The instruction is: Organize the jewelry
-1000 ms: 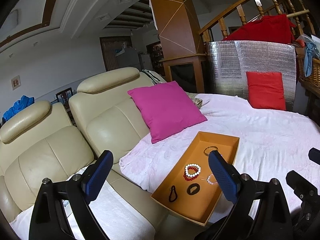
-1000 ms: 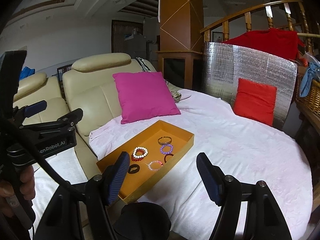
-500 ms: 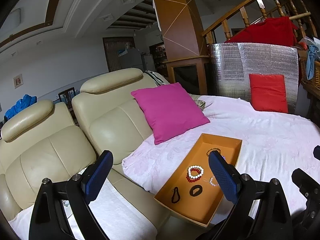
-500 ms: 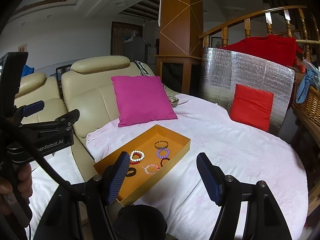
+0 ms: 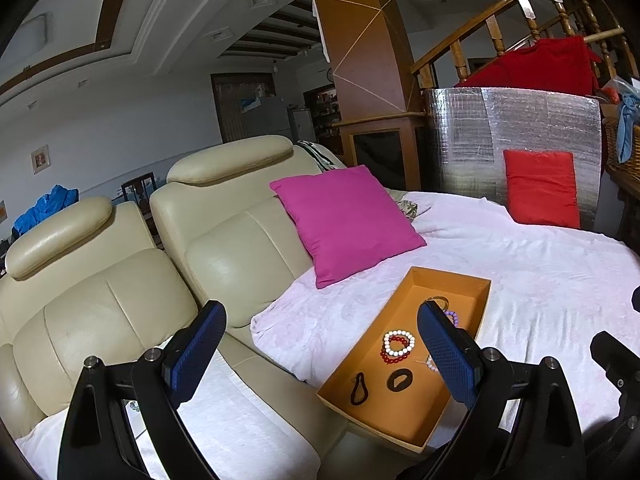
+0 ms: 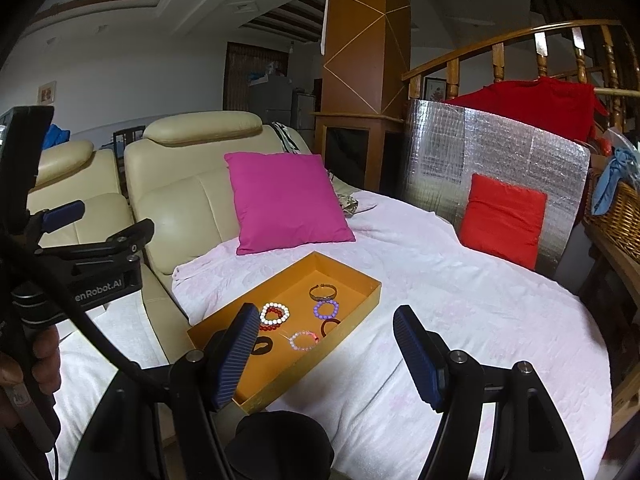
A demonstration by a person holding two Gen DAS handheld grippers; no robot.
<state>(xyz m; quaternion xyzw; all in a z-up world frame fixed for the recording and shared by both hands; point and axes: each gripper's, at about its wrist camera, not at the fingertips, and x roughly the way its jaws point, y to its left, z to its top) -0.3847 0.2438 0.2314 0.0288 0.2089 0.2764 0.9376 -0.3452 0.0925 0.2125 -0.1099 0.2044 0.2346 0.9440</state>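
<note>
Orange tray [image 6: 362,286] on the pink-white blanket [image 6: 460,292], long axis near-left to far-right
Inside: white-and-red bead bracelet [image 6: 274,315], purple bracelet [image 6: 325,309], metal bangle [image 6: 322,291], pink bracelet [image 6: 303,340]. Left gripper [image 5: 320,354] and right gripper [image 6: 325,354] hover above, both spread wide, holding nothing

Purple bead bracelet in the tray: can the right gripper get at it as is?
Probably yes. The right gripper is open and empty, the orange tray has no lid, and the purple bead bracelet lies apart from its neighbours, uncovered.
</note>
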